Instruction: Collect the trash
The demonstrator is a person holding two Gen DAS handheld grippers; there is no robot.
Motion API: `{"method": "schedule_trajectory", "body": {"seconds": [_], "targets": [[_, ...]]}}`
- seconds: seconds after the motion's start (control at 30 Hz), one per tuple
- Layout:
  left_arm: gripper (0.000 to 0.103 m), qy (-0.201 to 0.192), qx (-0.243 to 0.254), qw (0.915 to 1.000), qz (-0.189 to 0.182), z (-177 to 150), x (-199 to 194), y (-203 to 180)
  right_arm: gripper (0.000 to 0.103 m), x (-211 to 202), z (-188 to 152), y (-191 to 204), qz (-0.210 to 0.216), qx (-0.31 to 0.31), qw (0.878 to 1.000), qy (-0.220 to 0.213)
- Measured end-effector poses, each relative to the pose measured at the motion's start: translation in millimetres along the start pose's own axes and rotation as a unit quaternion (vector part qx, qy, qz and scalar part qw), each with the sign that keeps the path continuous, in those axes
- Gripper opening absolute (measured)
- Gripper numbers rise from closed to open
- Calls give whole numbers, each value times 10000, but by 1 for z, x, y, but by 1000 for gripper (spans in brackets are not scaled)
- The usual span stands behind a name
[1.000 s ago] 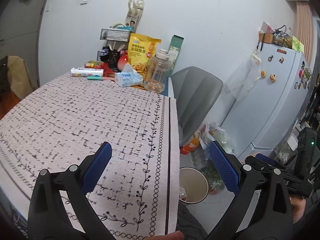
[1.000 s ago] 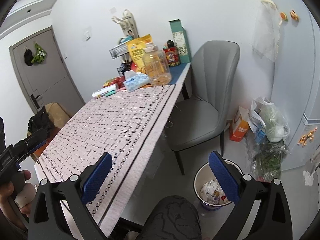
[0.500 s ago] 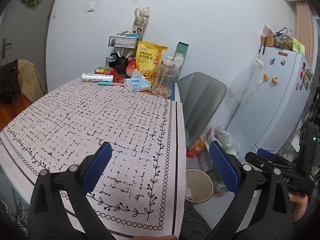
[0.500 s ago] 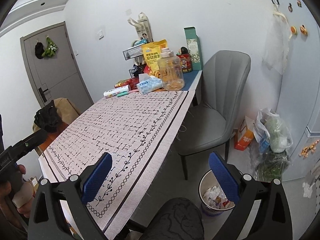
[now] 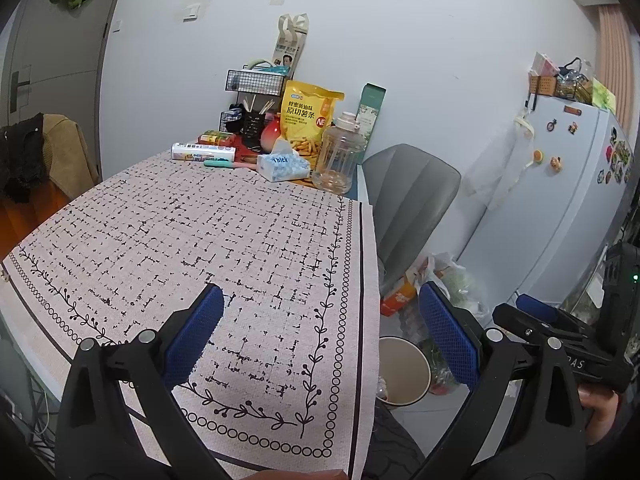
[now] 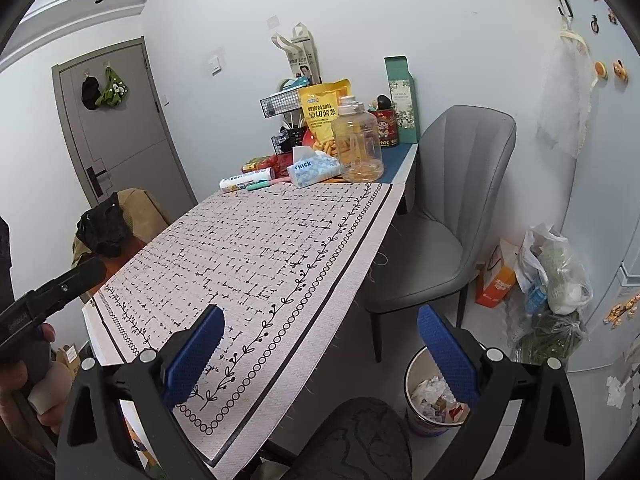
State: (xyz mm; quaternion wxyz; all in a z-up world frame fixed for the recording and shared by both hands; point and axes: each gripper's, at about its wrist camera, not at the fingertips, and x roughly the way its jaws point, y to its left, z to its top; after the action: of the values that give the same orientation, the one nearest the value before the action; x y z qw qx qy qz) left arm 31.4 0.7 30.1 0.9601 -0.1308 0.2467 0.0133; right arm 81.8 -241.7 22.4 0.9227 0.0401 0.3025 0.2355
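Change: both views pulled back and higher than a second ago, more of the patterned pink tablecloth (image 5: pixel 208 240) in sight, nothing picked up meanwhile.
Meaning for the task: cloth bare of litter across its visible near and middle part; judged near done, or between pickups.
Far left: brown chair draped with black clothing (image 6: pixel 104 228), well apart from the work.
Back of table: white printed roll (image 5: pixel 203 152), blue tissue pack (image 5: pixel 283 165), yellow snack bag (image 5: pixel 306 114), clear plastic jug (image 5: pixel 340 158), all clustered against the wall; none plainly trash.
Left gripper (image 5: pixel 320 336): blue pads spread wide, empty, touching nothing, hovering above the near cloth edge.
Right gripper (image 6: pixel 320 352): likewise spread wide, empty, in contact with nothing, above the table corner.
Floor, right of table: round cream waste bin (image 6: pixel 416 376) holding crumpled wrappers and paper (image 6: pixel 434 396), just beside the grey shell chair (image 6: pixel 448 216).
Far right: clear plastic bags of groceries (image 6: pixel 556 272) against the white fridge (image 5: pixel 560 200).
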Motion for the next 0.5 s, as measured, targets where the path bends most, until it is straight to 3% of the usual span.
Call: {"method": "schedule_trajectory", "body": {"seconds": [0.5], "targets": [[97, -6, -33, 10000, 30, -2, -1, 4, 95, 7, -3, 3, 30, -17, 10000, 68]]}}
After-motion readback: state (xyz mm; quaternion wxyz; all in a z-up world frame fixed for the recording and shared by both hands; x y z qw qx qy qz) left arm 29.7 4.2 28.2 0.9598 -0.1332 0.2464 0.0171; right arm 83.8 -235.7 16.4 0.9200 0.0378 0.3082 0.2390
